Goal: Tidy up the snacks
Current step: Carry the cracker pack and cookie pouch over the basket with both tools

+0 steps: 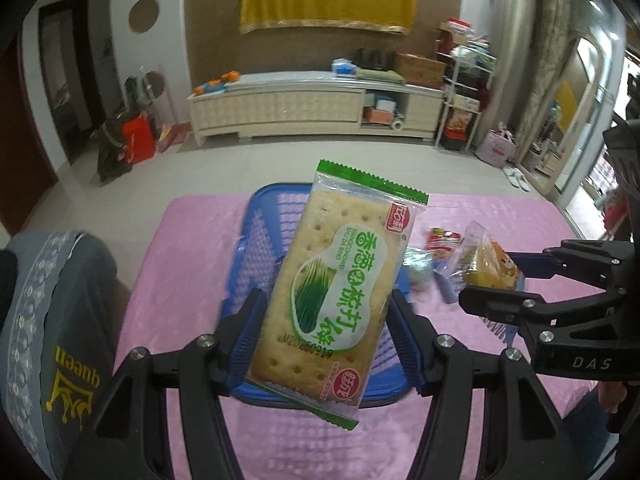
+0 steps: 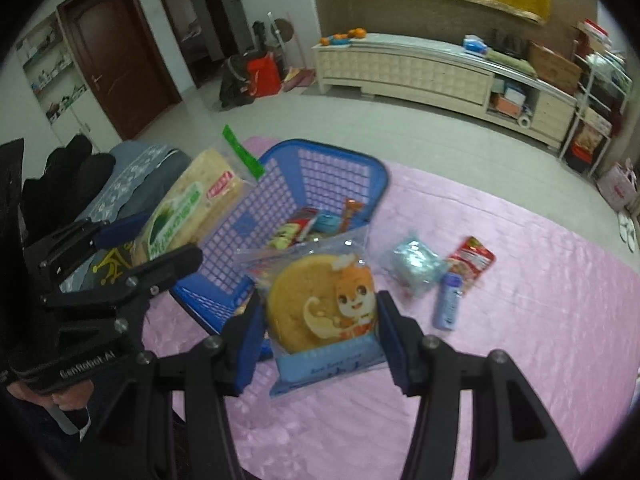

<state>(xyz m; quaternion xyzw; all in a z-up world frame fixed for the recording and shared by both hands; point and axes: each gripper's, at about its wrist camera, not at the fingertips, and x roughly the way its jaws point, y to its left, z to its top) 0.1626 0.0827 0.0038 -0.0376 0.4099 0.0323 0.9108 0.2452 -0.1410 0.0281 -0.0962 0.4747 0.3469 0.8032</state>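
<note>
Left claw clamped on soda cracker pack — green-white wrapper, Chinese characters, pinyin "XIANGCONGWEI SHU DA BING", stamped code partly readable, "M20250919" or close. Pack held above blue basket on pink surface.

Right claw gripping round cake packet — cartoon orange mascot, blue band with print too blurred to read; held low at basket's near corner. Several snacks in basket. Beside basket on surface: silvery-blue wrapped snack, red sachet, small purple tube. Claw bodies marked "DAS", "GenRobot.AI".
</note>
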